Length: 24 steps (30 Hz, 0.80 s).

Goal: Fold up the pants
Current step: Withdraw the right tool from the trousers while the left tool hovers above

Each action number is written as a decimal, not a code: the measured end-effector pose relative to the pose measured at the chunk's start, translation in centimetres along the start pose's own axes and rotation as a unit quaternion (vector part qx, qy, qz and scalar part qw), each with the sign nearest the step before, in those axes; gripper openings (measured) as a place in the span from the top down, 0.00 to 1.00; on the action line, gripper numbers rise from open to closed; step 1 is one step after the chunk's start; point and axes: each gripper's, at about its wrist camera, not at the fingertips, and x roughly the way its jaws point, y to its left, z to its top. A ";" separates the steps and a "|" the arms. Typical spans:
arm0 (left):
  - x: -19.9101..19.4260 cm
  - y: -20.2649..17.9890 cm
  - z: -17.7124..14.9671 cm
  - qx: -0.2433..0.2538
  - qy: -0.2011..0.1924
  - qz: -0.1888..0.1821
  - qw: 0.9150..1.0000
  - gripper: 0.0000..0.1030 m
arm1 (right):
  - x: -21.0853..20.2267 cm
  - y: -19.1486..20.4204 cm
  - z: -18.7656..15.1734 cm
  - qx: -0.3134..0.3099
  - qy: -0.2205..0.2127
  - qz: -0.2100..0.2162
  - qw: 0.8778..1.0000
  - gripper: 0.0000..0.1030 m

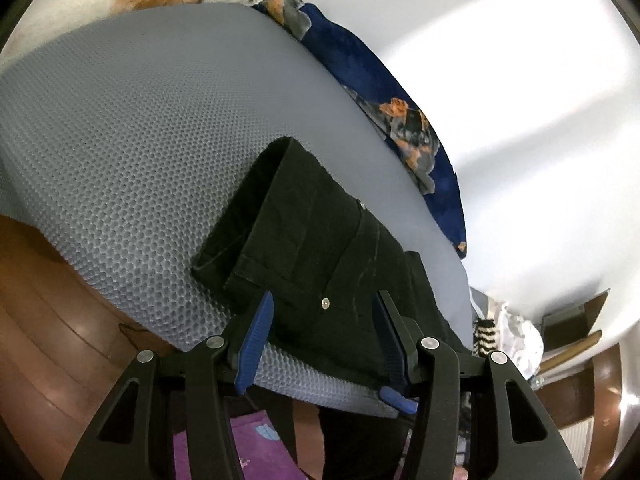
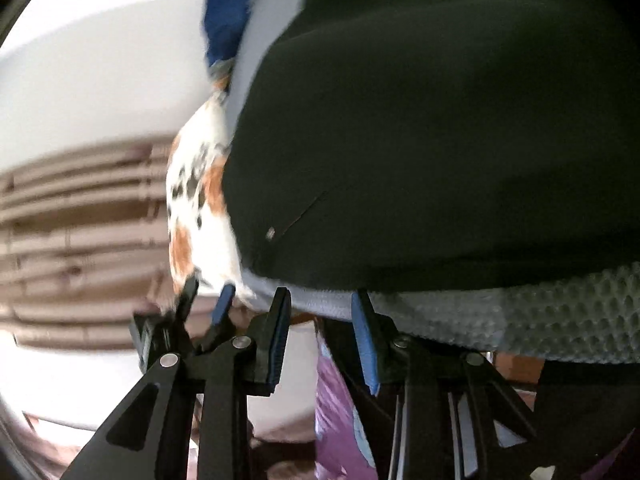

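- Left wrist view: pants (image 1: 320, 240) lie folded into a compact black bundle on the grey dimpled mat (image 1: 132, 128) of the bed, at its near right part. The near end of the bundle reaches the mat's near edge and seems to hang a little past it.
- Left tongs (image 1: 324, 312) stand wide, blue pads either side of the bundle's near end, gripping nothing. I cannot tell whether the pads touch the cloth.
- Risk: closing from here would likely catch only the top layer near the rivet (image 1: 326, 302). Lifting that layer would peel the fold open.
- Risk: a push toward the far side could slide the whole bundle on the mat and skew the stacked hems at the far left. A pull toward the near side could drag it off the edge onto the floor (image 1: 48, 300).
- Floral bedding (image 1: 400, 120) lies along the right far edge, well apart from the pants; no snag expected there.
- Right wrist view: heavily blurred. Pants (image 2: 420, 140) fill the upper right, bulging over the mat (image 2: 560, 312).
- Right tongs (image 2: 320, 304) also stand wide and empty, tips just at the mat's edge below the cloth.
- Risk: the blur suggests quick motion. At that pace a tip may hook under the mat or the overhanging cloth and lift both.
- Left tongs (image 2: 208, 300) show at left, close by; the two tools could collide if both close in on the same edge.
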 end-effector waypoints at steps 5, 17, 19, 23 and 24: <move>1.4 -0.1 0.1 -0.001 0.025 -0.010 1.000 0.49 | 0.1 -1.0 0.5 0.042 -0.017 0.019 0.999 0.70; 2.3 -0.9 -0.7 0.015 0.035 -0.005 0.999 0.49 | 1.8 -0.6 0.7 0.068 -0.051 0.007 0.996 0.92; 2.5 -1.1 -0.9 0.020 0.036 -0.002 0.999 0.49 | 2.0 -0.9 0.7 0.066 -0.053 -0.003 0.996 0.94; 2.9 -1.1 -1.0 0.023 0.037 0.010 0.999 0.49 | 1.5 -0.5 0.1 0.058 -0.051 0.000 0.997 0.94; 3.0 -1.2 -0.9 0.023 0.037 0.012 0.999 0.49 | 1.3 -0.4 0.0 0.054 -0.049 -0.001 0.997 0.94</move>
